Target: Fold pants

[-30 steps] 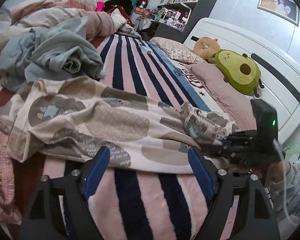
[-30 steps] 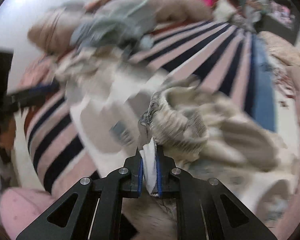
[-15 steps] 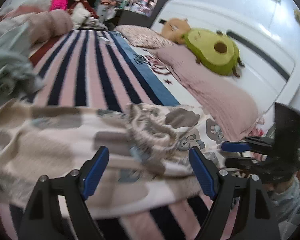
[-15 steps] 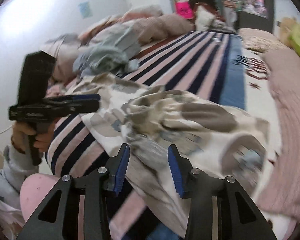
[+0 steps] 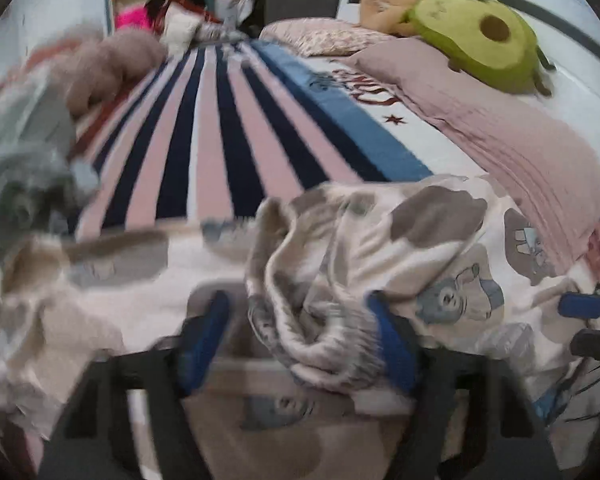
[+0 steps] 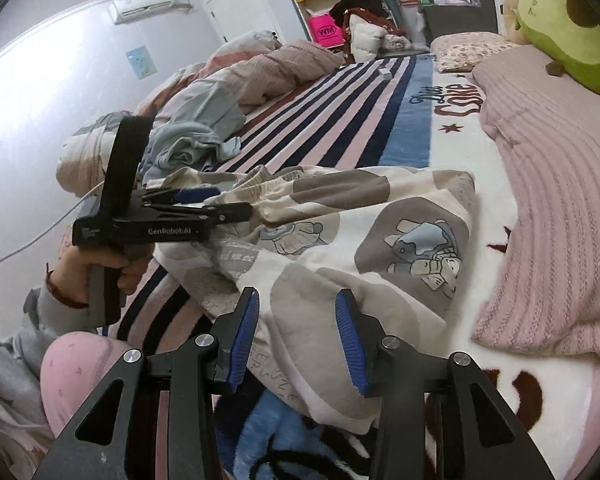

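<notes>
Pants (image 6: 380, 216) lie crumpled on the striped blanket (image 6: 340, 120), just beside the pink pillow (image 6: 560, 200). My left gripper (image 5: 300, 332) has just been closing around the bunched waistband, not yet pinching; my right gripper (image 6: 296, 336) hangs spread, empty. Fabric: light, limp. Take the elastic waistband.

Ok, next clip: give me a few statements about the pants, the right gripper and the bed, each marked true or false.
1. The right gripper is clamped on the pants. False: its jaws stand open over them, with neither pad pressing.
2. A green avocado plush lies on the bed. True.
3. The pants are plain black. False: they are cream with grey patches and cartoon prints.
4. A pink-and-navy striped blanket covers part of the bed. True.
</notes>
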Action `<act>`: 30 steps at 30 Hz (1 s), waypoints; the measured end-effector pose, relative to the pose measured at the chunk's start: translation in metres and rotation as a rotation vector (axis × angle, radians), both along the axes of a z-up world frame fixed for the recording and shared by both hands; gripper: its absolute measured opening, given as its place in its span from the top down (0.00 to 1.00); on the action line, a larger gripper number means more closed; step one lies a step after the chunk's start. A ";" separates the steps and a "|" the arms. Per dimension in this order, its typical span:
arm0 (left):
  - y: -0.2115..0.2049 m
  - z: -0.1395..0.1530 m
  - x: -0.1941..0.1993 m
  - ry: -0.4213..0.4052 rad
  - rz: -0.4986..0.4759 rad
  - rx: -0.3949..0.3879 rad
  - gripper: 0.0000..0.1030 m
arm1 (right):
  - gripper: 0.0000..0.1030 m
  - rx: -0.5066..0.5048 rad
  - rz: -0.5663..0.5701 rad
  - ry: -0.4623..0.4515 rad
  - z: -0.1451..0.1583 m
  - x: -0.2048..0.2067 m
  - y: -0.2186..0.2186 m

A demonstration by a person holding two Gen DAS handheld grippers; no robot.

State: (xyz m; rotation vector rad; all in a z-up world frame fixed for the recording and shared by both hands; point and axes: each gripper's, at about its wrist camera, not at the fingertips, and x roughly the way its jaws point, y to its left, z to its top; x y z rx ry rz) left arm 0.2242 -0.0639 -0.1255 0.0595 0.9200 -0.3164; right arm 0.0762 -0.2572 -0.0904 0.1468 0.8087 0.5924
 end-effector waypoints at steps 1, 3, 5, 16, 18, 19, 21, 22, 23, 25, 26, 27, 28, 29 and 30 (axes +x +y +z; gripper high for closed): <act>0.006 -0.003 -0.001 0.023 -0.001 -0.017 0.63 | 0.66 0.001 -0.001 0.000 -0.001 0.000 0.000; 0.011 -0.008 -0.009 0.037 -0.023 -0.028 0.73 | 0.66 0.007 -0.007 0.000 -0.002 0.002 0.001; 0.017 -0.008 -0.017 0.024 -0.022 -0.037 0.78 | 0.66 0.016 -0.012 0.002 -0.004 0.003 0.001; 0.063 -0.005 -0.047 -0.013 0.092 -0.037 0.60 | 0.65 0.006 0.004 0.027 -0.005 -0.002 0.007; 0.077 -0.006 -0.049 -0.021 0.135 -0.066 0.40 | 0.65 0.005 0.000 0.043 -0.009 0.001 0.011; 0.088 -0.002 -0.051 -0.023 0.152 -0.114 0.36 | 0.64 0.003 -0.003 0.049 -0.011 0.002 0.013; 0.105 0.004 -0.056 -0.033 0.172 -0.155 0.31 | 0.64 -0.001 0.001 0.048 -0.010 0.002 0.016; 0.111 0.007 -0.059 -0.043 0.182 -0.152 0.25 | 0.64 -0.002 0.006 0.047 -0.009 0.002 0.017; 0.121 0.012 -0.065 -0.064 0.216 -0.127 0.26 | 0.64 -0.001 0.008 0.047 -0.008 0.002 0.018; 0.137 0.017 -0.073 -0.091 0.282 -0.081 0.25 | 0.61 -0.005 0.006 0.050 -0.007 0.004 0.020; 0.151 0.019 -0.079 -0.096 0.312 -0.090 0.25 | 0.60 -0.007 0.007 0.050 -0.006 0.004 0.021; 0.166 0.020 -0.085 -0.089 0.349 -0.123 0.25 | 0.60 -0.012 0.008 0.050 -0.006 0.005 0.022; 0.180 0.019 -0.089 -0.076 0.381 -0.157 0.25 | 0.60 -0.015 0.010 0.051 -0.006 0.006 0.024; 0.192 0.016 -0.093 -0.061 0.412 -0.187 0.25 | 0.60 -0.017 0.013 0.053 -0.006 0.006 0.026; 0.203 0.012 -0.097 -0.043 0.443 -0.212 0.25 | 0.60 -0.020 0.015 0.054 -0.006 0.007 0.028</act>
